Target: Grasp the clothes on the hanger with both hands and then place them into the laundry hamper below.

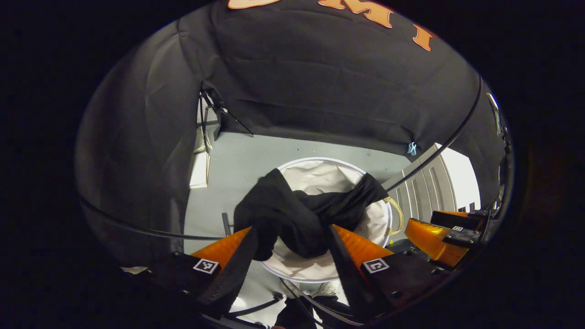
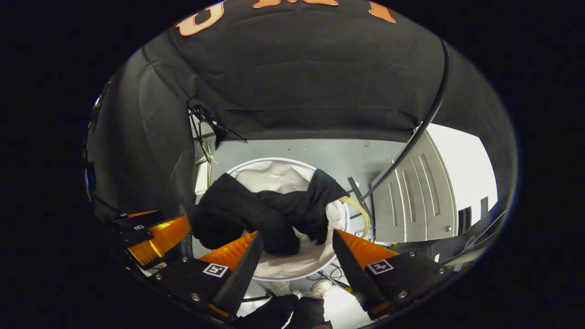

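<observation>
**A:** Start closest in. What are the tools doing?

**B:** In the left gripper view the left tool [image 1: 292,256] has its fingers spread wide apart, nothing pinched between them. In the right gripper view the right tool [image 2: 297,260] is the same, fingers apart and holding nothing. Each view also catches the other tool off to the side.

**A:** And the clothes?

**B:** Just beyond the fingertips. The black garment [image 1: 301,214] lies bunched across the white laundry hamper [image 1: 320,171], which stands on the grey floor [image 1: 256,155]. Most of it sits inside on the liner, but one fold drapes over the hamper's rim on one side, and another corner reaches the rim on the opposite side.

**A:** So how far along is the task?

**B:** Nearly finished, I judge. The garment is off the hanger, released and in the hamper. What is left, at most, is tucking the overhanging fold inside and drawing the tools away.

**A:** Counts?

**B:** Two tools, one garment as far as I can tell, since the dark folds could hide a second piece, and one hamper with one looped handle [image 1: 396,214] visible. Farther back stands a pale panelled cabinet [image 1: 429,183], then the booth's black cloth wall [image 1: 320,82].
</observation>
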Demonstrator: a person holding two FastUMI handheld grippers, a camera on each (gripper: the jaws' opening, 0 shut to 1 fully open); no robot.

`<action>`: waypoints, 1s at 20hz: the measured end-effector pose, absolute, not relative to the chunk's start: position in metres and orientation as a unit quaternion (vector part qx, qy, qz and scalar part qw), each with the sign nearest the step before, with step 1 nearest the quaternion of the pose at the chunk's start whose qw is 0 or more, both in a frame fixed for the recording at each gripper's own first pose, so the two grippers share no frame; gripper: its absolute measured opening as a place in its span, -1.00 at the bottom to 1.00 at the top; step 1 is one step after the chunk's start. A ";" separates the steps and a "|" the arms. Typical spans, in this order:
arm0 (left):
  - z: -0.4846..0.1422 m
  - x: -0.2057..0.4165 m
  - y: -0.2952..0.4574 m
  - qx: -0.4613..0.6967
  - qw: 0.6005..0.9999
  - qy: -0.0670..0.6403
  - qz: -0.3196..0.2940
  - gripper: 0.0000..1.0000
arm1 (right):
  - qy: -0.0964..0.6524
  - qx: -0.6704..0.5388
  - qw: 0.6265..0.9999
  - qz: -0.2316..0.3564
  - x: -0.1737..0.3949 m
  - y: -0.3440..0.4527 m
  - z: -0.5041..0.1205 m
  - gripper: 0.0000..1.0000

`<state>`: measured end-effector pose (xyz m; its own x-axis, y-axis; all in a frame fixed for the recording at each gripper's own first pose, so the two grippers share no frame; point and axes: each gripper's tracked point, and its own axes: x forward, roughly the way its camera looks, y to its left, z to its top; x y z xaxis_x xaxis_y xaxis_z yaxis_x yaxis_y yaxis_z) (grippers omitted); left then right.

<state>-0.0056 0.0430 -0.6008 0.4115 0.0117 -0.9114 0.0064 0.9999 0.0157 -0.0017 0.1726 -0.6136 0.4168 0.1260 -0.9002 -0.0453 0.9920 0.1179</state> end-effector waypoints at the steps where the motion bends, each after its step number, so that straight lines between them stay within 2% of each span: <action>1: -0.592 -0.002 0.044 0.009 0.846 0.534 0.003 0.99 | 0.529 0.038 0.846 0.051 -0.002 0.172 -0.599 0.89; 10: -0.438 -0.007 0.052 0.024 0.902 0.431 0.001 0.97 | 0.429 0.035 0.901 0.050 -0.008 0.162 -0.445 0.89; 20: -0.222 0.002 0.057 0.006 0.969 0.246 -0.009 0.96 | 0.262 0.007 0.962 0.079 -0.012 0.182 -0.241 0.88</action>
